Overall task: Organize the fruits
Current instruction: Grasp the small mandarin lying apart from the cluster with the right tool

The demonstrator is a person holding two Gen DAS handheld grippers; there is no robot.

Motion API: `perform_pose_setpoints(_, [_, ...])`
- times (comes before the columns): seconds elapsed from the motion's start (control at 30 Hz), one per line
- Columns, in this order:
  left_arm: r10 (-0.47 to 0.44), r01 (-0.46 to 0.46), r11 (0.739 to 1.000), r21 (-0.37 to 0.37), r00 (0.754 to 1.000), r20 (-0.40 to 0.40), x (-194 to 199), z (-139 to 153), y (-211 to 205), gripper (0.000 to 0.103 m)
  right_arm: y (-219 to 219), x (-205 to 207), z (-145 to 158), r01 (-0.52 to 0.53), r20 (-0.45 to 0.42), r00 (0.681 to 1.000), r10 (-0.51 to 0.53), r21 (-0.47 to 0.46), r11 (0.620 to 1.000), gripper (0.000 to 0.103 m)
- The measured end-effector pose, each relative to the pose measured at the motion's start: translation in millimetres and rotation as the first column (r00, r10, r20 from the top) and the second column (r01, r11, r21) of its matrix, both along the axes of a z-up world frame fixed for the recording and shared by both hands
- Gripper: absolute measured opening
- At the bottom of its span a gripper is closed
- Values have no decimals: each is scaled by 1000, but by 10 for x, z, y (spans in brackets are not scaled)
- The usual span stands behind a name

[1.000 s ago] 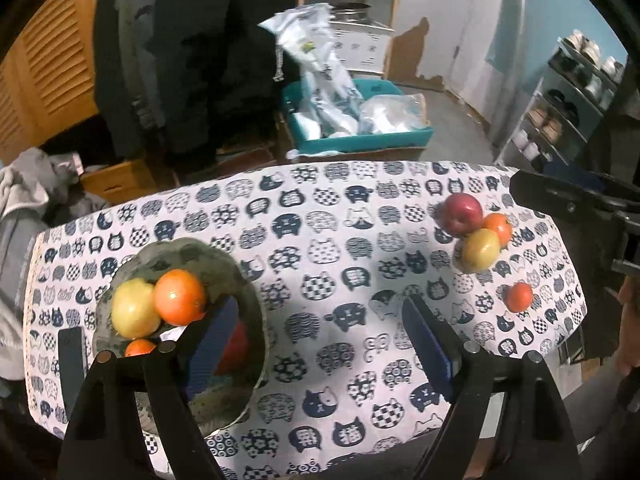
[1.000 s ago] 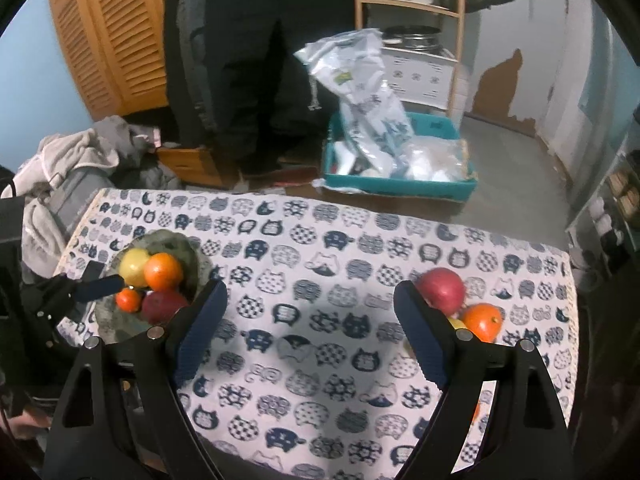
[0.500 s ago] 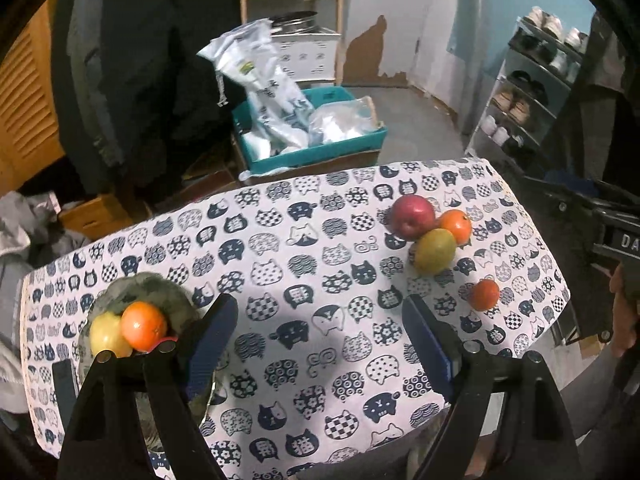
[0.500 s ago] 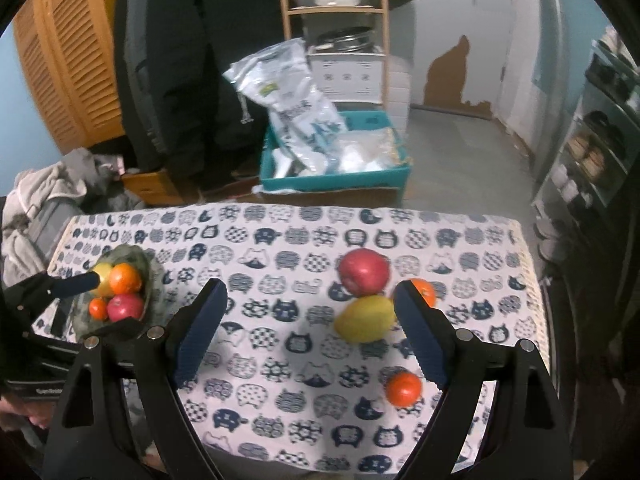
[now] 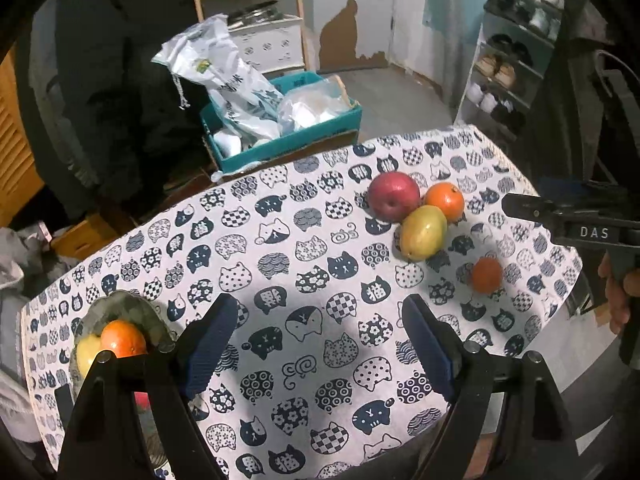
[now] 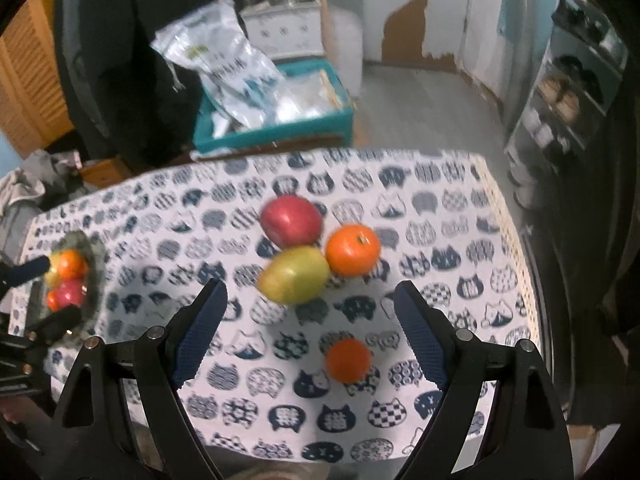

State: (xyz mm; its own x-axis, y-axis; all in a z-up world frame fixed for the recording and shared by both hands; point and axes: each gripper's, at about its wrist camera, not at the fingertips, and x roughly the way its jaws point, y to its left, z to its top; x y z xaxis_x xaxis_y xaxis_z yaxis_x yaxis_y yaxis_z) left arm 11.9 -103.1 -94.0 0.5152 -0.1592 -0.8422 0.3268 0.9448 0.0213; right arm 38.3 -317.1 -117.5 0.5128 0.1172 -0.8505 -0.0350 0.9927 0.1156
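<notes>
A red apple (image 6: 291, 220), a yellow-green mango (image 6: 294, 275), a large orange (image 6: 353, 250) and a small orange (image 6: 347, 361) lie on the cat-print tablecloth (image 6: 440, 216) at the right. My right gripper (image 6: 310, 336) is open and empty above them, the small orange between its fingers in view. A grey-green bowl (image 5: 128, 308) at the left holds an orange (image 5: 122, 342), a yellow fruit and a red one. My left gripper (image 5: 320, 344) is open and empty over the table's middle. The same fruits show in the left wrist view: apple (image 5: 393, 196), mango (image 5: 423, 233).
A teal crate (image 5: 280, 136) with plastic bags stands on the floor behind the table. A shoe rack (image 5: 512, 64) is at the far right, a wooden shelf and dark coats behind. Clothes lie at the left. The table's right edge is near the fruits.
Both grippers have moved right. The left one left the bowl and is now over the middle. The right one closed in over the loose fruits.
</notes>
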Motion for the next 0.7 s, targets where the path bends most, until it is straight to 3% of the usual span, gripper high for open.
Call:
perform_pose_setpoints(0.37, [-25,26,1000,1,995,-93,129,-411,-165,86,-200,50,-631,29,-169,985,-28,2,1000,85])
perform_pose_setpoints(0.7, [-28,29,1000,3,990,-140,214,-636,-217,86,-176,68,-963,23,-266,964,-22,1,1000,85])
